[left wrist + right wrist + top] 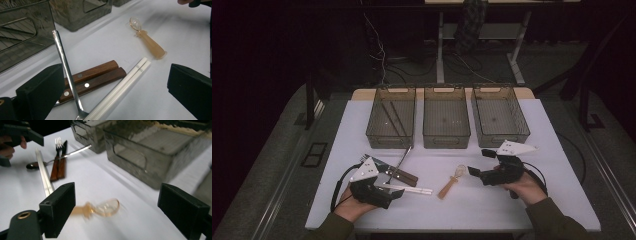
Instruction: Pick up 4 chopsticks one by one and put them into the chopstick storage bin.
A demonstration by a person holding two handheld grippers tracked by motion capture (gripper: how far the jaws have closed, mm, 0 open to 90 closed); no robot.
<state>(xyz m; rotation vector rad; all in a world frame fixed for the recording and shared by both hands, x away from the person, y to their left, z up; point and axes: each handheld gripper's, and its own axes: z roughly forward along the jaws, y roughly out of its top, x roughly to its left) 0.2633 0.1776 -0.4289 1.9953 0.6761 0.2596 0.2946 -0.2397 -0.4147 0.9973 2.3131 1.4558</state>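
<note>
Three smoky see-through bins sit in a row at the far side of the white table (532, 200): left bin (391, 118), middle bin (446, 118), right bin (499, 116). From the high view the left bin has a couple of thin dark sticks lying in it, the other two look bare

Left gripper (393, 192) is at the near left, jaws spread apart with nothing between them. Right gripper (478, 164) is at the near right, jaws also wide apart, holding nothing

The high view just gives a jumble by the left gripper, but the left gripper view sorts it out: two wooden-handled pieces (95, 78) lie side by side, a metal spoon (67, 70) is crossed over them, and a pair of white chopsticks (125, 82) lies just beside, touching each other. The right gripper view adds that the wooden handles belong to a fork (57, 157) and a knife (63, 160), which you can't tell from above

The little amber plastic spoon (453, 181) lies alone between the two grippers, clear bowl toward the bins. In the right gripper view it's blurry and sits low between that gripper's jaws, bowl closer to the left one, not touching either as far as I can tell

Room-wise: a bare strip of table runs between the bins and the cutlery, and the near right part is open. The left gripper sits close to the near edge, and the bins are close to the far edge
</note>
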